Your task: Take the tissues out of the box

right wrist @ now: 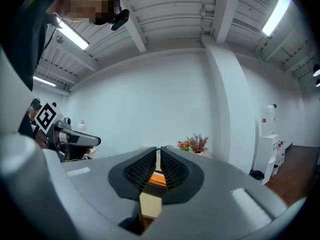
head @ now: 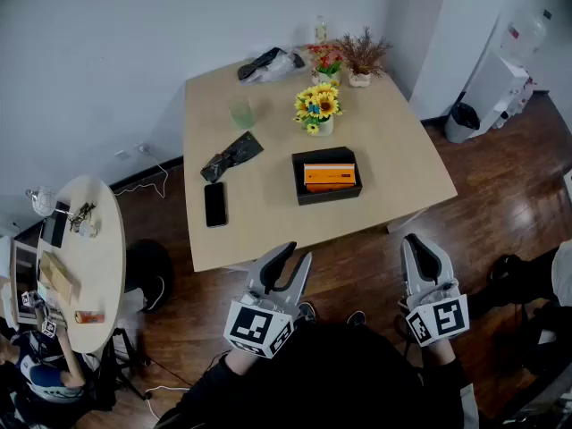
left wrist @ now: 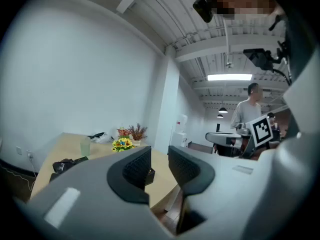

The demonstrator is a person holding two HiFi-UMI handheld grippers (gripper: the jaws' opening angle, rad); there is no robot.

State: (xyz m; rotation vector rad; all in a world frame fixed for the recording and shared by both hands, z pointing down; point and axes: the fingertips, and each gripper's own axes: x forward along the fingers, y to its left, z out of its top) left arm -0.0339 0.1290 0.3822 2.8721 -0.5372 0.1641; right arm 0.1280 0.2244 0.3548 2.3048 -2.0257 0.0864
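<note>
Since both grippers are hanging over the floor short of the table, I'd say the actual tissue pulling hasn't started. The left gripper has its jaws a little apart with nothing in the gap. The right gripper has its jaws pretty much pinched together, also empty. You just catch a sliver of orange way off through the slit. Both point roughly level toward the table.

The bit that matters: the black box sits on the table near its front edge. It's ahead of both grippers, between them side to side, and well apart from either. The orange tissue pack lies flat inside it. The long axis of box and pack runs left to right, about parallel to that front edge, so a long side faces the person.

My guess is the left gripper is a bit nearer, since the box is closer to straight ahead of it. The right one would have to reach forward and in toward its left. The phone lies left of the box and the sunflowers sit behind it, neither in the way of a straight reach.
</note>
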